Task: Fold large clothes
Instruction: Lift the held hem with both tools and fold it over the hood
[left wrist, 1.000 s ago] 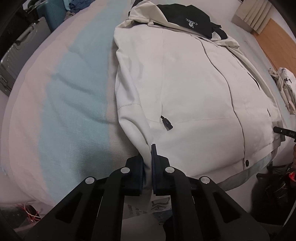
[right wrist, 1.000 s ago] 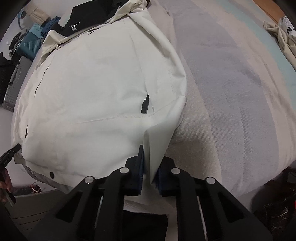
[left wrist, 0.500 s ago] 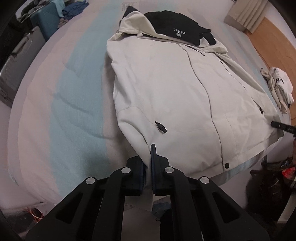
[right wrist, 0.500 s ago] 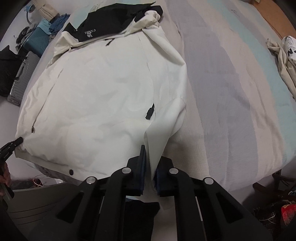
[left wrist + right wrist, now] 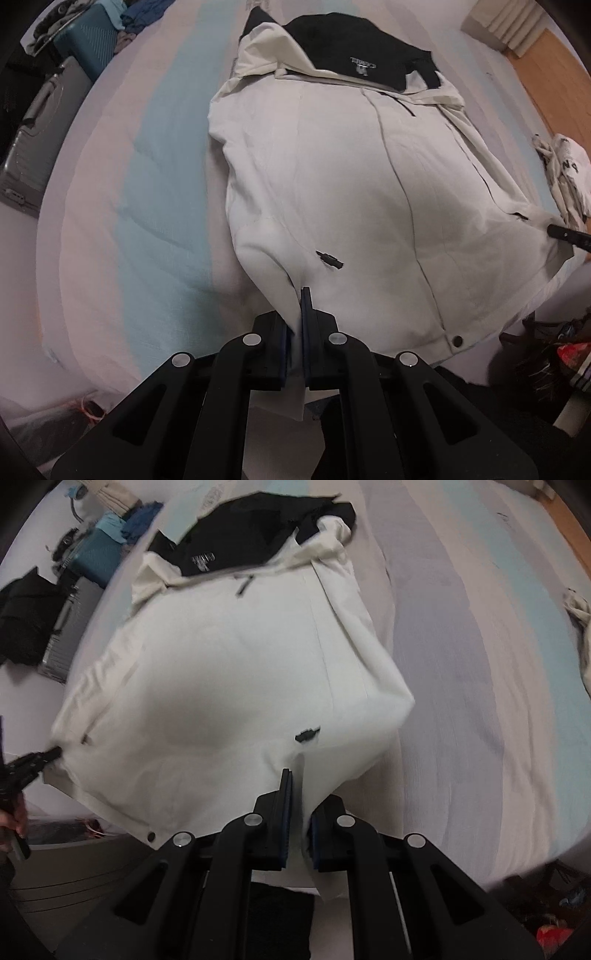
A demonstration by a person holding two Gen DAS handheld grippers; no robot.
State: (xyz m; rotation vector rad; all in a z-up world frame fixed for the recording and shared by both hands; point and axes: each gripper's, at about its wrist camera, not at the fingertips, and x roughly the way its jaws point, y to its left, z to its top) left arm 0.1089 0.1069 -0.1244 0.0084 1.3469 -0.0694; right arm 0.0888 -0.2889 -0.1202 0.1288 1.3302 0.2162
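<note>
A large cream jacket (image 5: 351, 192) with a black hood lining lies front-up on the striped bed; it also fills the right wrist view (image 5: 236, 686). My left gripper (image 5: 297, 314) is shut on the jacket's hem at one bottom corner. My right gripper (image 5: 297, 797) is shut on the hem at the other bottom corner. Both corners are lifted off the bed, and the lower half of the jacket hangs stretched between them. Each gripper's tip shows at the edge of the other's view, the right gripper (image 5: 569, 234) and the left gripper (image 5: 37, 760).
The bed (image 5: 140, 206) has pastel blue, pink and grey stripes. A crumpled white garment (image 5: 565, 173) lies at the bed's right edge. Suitcases (image 5: 40, 125) and a teal case stand on the floor to the left. Clutter sits on the floor at the lower right (image 5: 569, 354).
Both grippers have risen and pulled back from the bed with the hem held. The jacket's lower part has lifted and drawn taut, and more of the hood now shows.
</note>
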